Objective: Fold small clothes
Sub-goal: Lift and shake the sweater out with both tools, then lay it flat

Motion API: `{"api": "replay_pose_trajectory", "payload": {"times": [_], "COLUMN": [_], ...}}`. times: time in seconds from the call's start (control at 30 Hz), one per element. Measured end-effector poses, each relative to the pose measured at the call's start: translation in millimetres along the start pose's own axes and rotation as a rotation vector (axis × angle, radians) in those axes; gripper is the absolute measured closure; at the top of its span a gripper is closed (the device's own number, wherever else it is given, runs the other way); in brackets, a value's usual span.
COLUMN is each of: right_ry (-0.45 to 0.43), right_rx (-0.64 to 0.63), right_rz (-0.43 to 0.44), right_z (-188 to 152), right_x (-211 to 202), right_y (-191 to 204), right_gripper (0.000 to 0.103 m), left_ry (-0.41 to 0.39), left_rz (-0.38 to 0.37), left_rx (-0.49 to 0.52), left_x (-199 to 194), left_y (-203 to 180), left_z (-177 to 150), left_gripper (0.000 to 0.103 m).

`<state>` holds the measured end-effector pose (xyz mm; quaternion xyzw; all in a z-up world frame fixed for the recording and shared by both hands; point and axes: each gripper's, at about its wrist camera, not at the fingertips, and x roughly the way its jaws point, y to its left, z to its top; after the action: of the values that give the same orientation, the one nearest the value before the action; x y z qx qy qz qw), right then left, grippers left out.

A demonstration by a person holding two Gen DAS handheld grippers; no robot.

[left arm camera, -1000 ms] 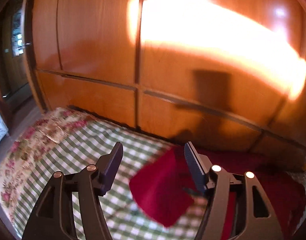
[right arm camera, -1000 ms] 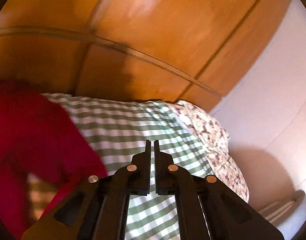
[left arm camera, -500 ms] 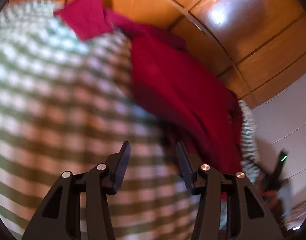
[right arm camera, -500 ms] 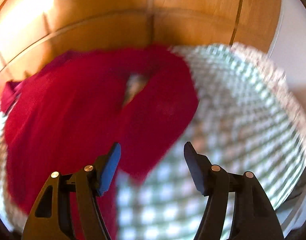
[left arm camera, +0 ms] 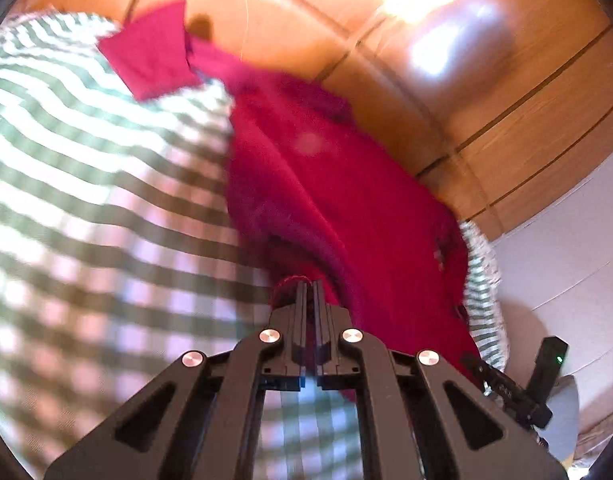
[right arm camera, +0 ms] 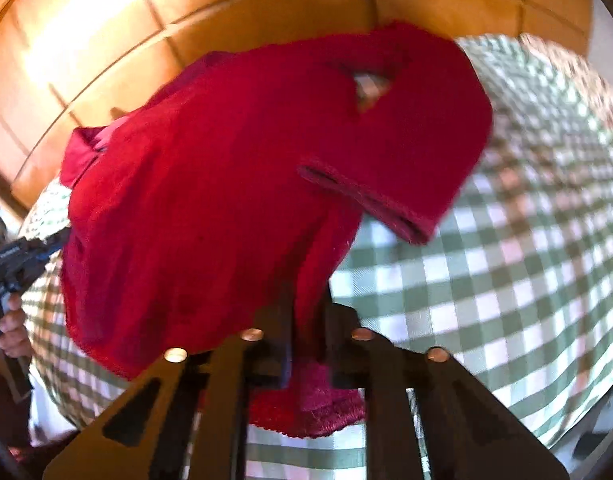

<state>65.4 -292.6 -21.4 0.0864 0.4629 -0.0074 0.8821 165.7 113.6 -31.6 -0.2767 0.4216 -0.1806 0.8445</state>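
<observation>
A red knitted top (left arm camera: 338,200) lies spread on the green-and-white checked bed cover (left arm camera: 86,184), its sleeve (left arm camera: 150,60) reaching toward the far wooden wall. My left gripper (left arm camera: 309,285) is shut on the top's near hem edge. In the right wrist view the same red top (right arm camera: 210,184) fills the middle, with its short sleeve cuff (right arm camera: 370,204) and neck opening (right arm camera: 366,84) showing. My right gripper (right arm camera: 308,300) is shut on the hem of the top, and fabric bunches between and under its fingers.
Wooden panelled cupboard doors (left arm camera: 486,92) run along the far side of the bed. The right gripper's body (left arm camera: 518,392) shows at the lower right of the left wrist view. The left gripper and the hand holding it (right arm camera: 10,280) show at the right wrist view's left edge.
Both grippers have closed from open onto the hem of the red top. Both came down closer to the garment, which now looks lifted at the hem.
</observation>
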Motion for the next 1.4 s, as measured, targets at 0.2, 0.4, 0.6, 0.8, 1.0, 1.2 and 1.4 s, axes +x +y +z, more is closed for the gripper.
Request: {"api": "replay_pose_trajectory", "payload": {"times": [0.2,0.4,0.6,0.8,1.0,1.2,1.4], "right_ry": [-0.112,-0.044,-0.031,-0.043,0.003,-0.006,-0.031], "right_rx": [-0.052,0.030,0.135,0.173,0.040,-0.120,-0.178], "right_rz": [0.032,-0.049,-0.025,0.025,-0.032,-0.012,0.014], "right_z": [1,-31,-37,-28,-21,-9,-23], "right_x": [-63,-60,-44,-27,11,-5,-45], "right_y": [-8,-51,-65,-55,-19,13,12], "right_gripper": [0.097,0.103,0.070,0.038,0.063,0.095,0.096], "left_ry": [-0.063,-0.077,-0.057,0.063,0.075,0.008,0.052], "left_rz": [-0.087,0.050,0.078,0.112,0.175,0.145,0.176], "left_rx": [0.049,-0.179,-0.235,-0.115,-0.018,0.038,0.067], "left_x": [-114,-128,-93,-36,-33,-87,-108], "left_y": [2,71,93,75,65,55,42], "left_z": [-42,-61,-41,-26,-26,-36,-81], "left_gripper": [0.103,0.061,0.050,0.069,0.095,0.100,0.101]}}
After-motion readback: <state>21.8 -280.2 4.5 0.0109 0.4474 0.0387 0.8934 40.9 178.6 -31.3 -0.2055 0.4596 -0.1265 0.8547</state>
